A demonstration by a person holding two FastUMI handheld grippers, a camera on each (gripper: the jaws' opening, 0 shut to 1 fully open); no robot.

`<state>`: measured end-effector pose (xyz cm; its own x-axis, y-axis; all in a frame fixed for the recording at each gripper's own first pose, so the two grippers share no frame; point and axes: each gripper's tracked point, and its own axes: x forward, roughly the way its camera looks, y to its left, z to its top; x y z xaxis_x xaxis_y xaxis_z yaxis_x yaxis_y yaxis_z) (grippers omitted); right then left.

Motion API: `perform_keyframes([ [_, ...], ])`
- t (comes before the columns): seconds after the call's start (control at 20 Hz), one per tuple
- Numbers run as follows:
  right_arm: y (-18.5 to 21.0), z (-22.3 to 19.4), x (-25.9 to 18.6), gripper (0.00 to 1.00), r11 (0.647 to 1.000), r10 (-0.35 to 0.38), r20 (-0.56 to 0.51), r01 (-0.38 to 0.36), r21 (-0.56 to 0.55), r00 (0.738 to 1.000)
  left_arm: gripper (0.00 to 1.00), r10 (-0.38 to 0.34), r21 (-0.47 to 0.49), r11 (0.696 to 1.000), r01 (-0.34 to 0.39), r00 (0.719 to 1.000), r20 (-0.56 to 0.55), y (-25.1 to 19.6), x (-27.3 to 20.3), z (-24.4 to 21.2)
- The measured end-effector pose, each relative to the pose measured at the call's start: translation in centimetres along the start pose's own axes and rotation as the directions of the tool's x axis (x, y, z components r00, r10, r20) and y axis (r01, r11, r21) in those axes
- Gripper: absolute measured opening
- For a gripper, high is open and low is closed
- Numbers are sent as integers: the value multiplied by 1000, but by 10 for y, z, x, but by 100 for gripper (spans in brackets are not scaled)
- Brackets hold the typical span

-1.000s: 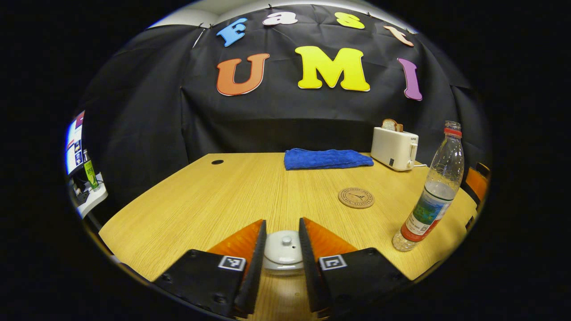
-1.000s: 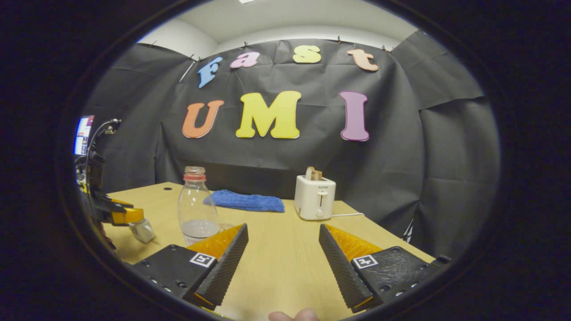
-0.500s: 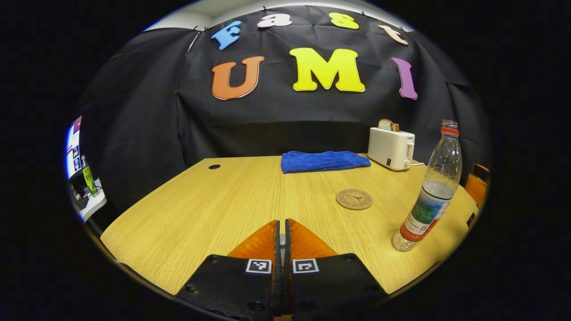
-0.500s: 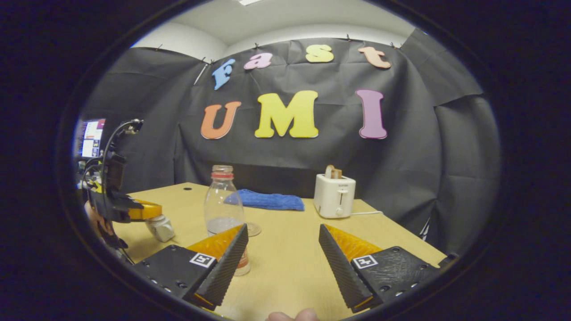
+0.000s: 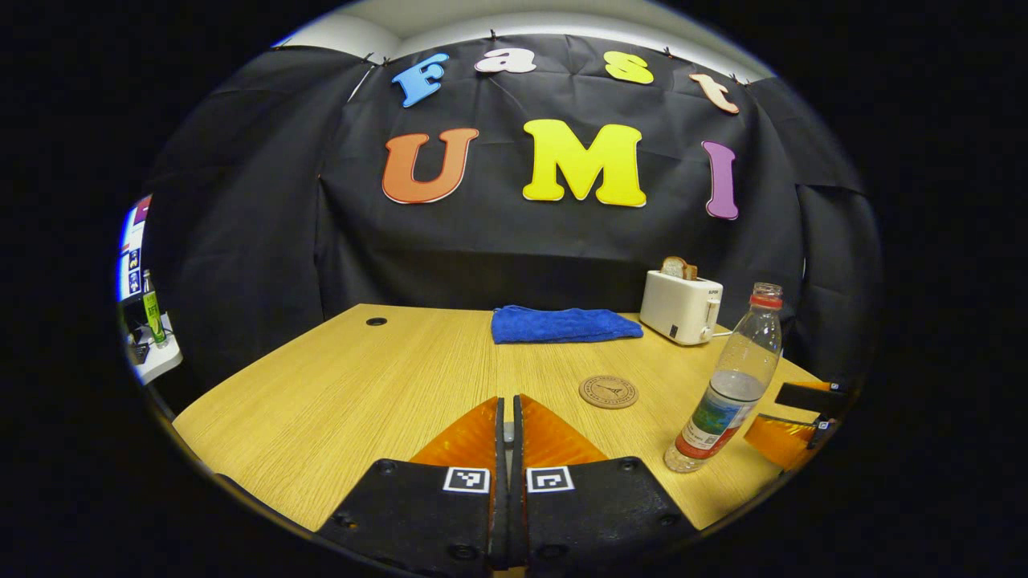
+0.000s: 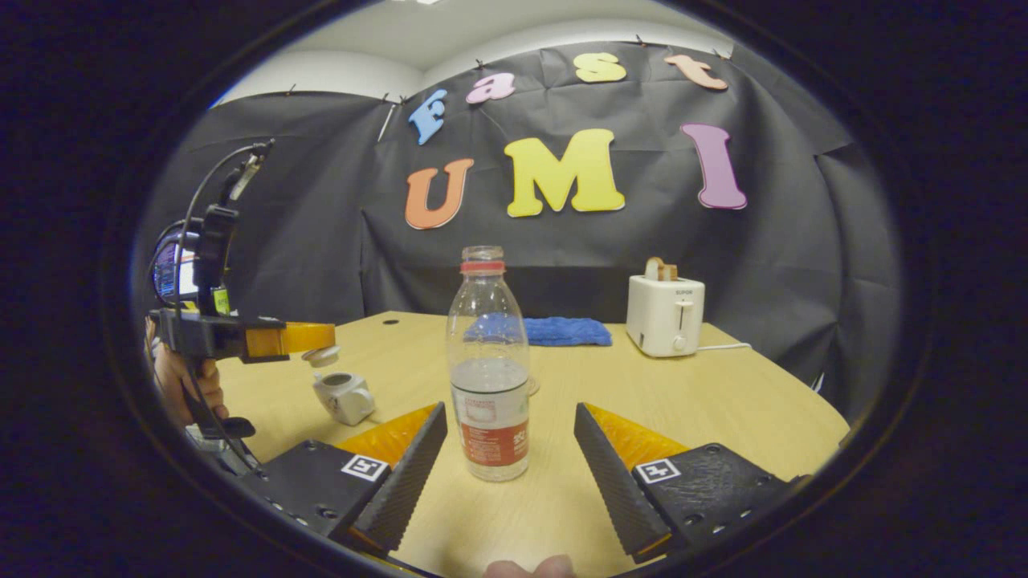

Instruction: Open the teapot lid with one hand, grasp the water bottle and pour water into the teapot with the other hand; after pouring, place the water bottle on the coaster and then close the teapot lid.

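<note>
On the wooden worktop the water bottle stands upright, uncapped and partly filled, directly ahead of the right tongs, whose fingers are spread wide on either side of it without touching it. Off to the left in the right gripper view, the left tongs are held level above the worktop by a hand, pinched tight on the teapot lid, which hangs lifted clear just above the white teapot. The teapot sits open on the worktop, near the bottle and to its left.

Seen from the left gripper view, those fingers are pressed almost together, with a sliver of the lid between them. Beyond them the round coaster lies flat and bare, just beside the bottle and nearer the middle of the worktop. Farther back a folded blue cloth lies near the wall, and a white toaster with a slice of bread in its slot stands beside it.
</note>
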<state>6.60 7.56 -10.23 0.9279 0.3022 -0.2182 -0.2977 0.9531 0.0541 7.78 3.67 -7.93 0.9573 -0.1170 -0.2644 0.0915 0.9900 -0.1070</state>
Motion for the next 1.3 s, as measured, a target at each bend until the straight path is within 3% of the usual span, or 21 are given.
perform_keyframes([
  [0.2, 9, -4, 20, 99, 1000, 13, -15, -13, 5, 1000, 2, 15, -2, 1000, -15, 1000, 26, 10, -15, 7],
  [0.25, 10, -4, 24, 93, 1000, 12, -18, -12, 7, 1000, 3, 9, -8, 1000, -9, 999, 32, 10, -16, 8],
  [0.35, 10, -2, 33, 99, 1000, 2, -13, -2, 18, 1000, 3, 3, -9, 1000, -3, 1000, 25, 9, -17, 3],
  [0.6, 9, 5, 45, 97, 999, -20, -6, 20, 30, 1000, 2, 7, -18, 1000, -6, 999, 34, 13, -22, 4],
  [0.8, 15, 6, 45, 78, 1000, -21, -7, 21, 16, 1000, 2, 12, -39, 999, -10, 999, 46, 21, -24, 5],
  [0.9, 20, 20, 45, 74, 999, 5, 16, -4, -47, 1000, 2, 21, -38, 999, -19, 999, 46, 27, -23, 1],
  [1.1, 11, 39, 55, 69, 978, -18, 24, 23, -207, 1000, 2, 19, -55, 998, -16, 998, 56, 32, -25, 3],
  [1.3, 15, 52, 69, 69, 914, -23, 9, 25, -405, 1000, 2, 24, -77, 997, -18, 997, 73, 37, -26, 4],
])
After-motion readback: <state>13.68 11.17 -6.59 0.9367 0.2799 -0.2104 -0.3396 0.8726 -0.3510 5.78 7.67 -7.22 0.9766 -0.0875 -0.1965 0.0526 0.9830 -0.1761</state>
